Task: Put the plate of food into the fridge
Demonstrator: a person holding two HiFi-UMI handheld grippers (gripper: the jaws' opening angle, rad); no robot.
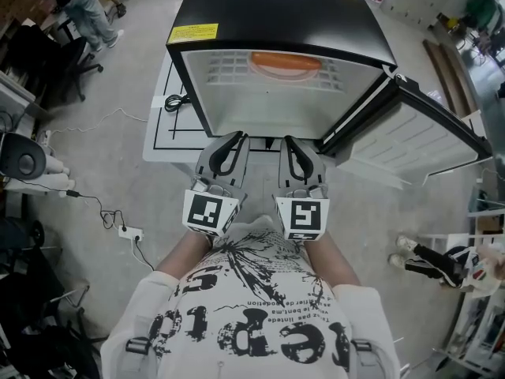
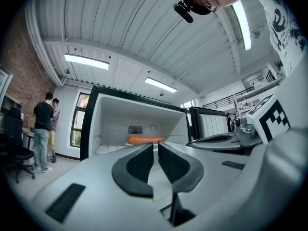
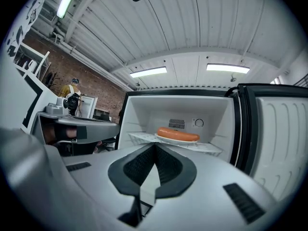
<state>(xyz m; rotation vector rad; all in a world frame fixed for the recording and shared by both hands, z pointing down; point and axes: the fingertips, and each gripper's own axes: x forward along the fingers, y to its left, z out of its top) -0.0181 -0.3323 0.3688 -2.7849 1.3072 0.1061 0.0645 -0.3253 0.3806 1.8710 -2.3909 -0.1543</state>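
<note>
A white plate [image 1: 286,71] with an orange sausage [image 1: 286,60] lies on the wire shelf inside the open black fridge [image 1: 276,6]. The fridge door [image 1: 410,136] is swung out to the right. Both grippers hover side by side in front of the fridge opening, below the shelf and apart from the plate. My left gripper [image 1: 237,137] is shut, with only a thin slit between its pads and nothing in it. My right gripper [image 1: 289,140] is shut and empty. The left gripper [image 2: 155,146] looks at the sausage [image 2: 144,140], and so does the right gripper [image 3: 155,146], with the sausage [image 3: 178,134] straight ahead.
The fridge stands on a white board [image 1: 160,129] on the concrete floor. A power strip [image 1: 128,232] with cables lies at the left. A person [image 1: 87,6] stands at the far left near an office chair [image 1: 75,61]. Shoes [image 1: 430,260] lie at the right.
</note>
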